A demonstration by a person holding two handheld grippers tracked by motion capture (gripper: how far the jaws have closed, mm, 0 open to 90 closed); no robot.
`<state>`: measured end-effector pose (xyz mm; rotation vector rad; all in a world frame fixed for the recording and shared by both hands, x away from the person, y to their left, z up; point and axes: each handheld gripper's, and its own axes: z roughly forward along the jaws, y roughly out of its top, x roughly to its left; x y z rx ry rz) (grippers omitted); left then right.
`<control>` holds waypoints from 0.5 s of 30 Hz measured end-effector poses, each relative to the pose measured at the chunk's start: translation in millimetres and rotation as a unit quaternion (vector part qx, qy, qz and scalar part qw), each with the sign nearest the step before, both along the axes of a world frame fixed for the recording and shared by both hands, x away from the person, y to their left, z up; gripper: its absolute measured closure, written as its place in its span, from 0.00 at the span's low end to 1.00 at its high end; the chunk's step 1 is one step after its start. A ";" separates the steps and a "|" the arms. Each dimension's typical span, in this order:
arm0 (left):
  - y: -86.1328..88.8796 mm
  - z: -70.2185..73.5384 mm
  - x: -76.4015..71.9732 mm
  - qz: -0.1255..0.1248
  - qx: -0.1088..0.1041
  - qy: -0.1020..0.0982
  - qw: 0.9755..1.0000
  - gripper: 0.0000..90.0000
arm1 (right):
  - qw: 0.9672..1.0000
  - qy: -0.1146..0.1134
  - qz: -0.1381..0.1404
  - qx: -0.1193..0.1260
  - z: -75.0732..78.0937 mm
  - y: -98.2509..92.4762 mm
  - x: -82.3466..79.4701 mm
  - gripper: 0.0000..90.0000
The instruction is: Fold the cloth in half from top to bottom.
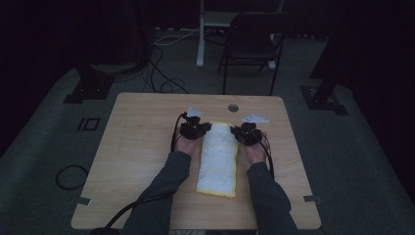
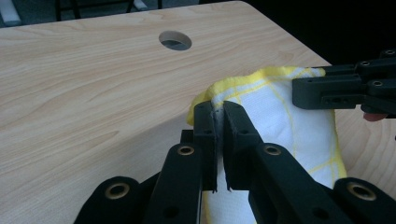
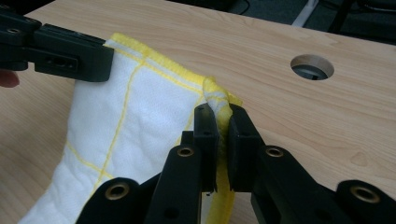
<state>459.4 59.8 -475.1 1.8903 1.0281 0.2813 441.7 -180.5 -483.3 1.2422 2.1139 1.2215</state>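
Observation:
A folded white cloth with yellow edging and yellow grid lines [image 1: 218,159] lies lengthwise on the wooden table [image 1: 142,147], its far end lifted slightly. My left gripper [image 1: 204,128] is shut on the cloth's far left corner; in the left gripper view the jaws [image 2: 218,119] pinch the white fabric [image 2: 280,112] between them. My right gripper [image 1: 236,130] is shut on the far right corner, where the yellow hem [image 3: 217,99] bunches up between its jaws [image 3: 219,120]. Each gripper also appears in the other's view, at the opposite corner.
A round cable hole [image 1: 233,107] sits in the table just beyond the cloth. A black folding chair [image 1: 252,44] and a white post [image 1: 200,34] stand behind the table. Cables [image 1: 161,78] lie on the grey floor, and dark stands flank both sides.

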 end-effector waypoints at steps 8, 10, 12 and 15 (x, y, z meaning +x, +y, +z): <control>4.9 7.8 -7.5 -0.006 -0.006 -0.008 1.000 0.95 | 1.000 -0.013 0.007 0.003 8.6 0.9 -8.1 0.94; 6.1 10.3 -10.4 -0.009 -0.008 -0.010 1.000 0.95 | 1.000 -0.016 0.009 0.002 10.7 1.0 -10.6 0.94; 6.9 11.9 -13.6 -0.012 -0.008 -0.013 1.000 0.95 | 1.000 -0.020 0.012 0.000 12.5 1.1 -13.3 0.94; 8.4 14.2 -18.3 -0.016 -0.009 -0.017 1.000 0.95 | 1.000 -0.026 0.018 -0.001 14.5 0.8 -18.5 0.94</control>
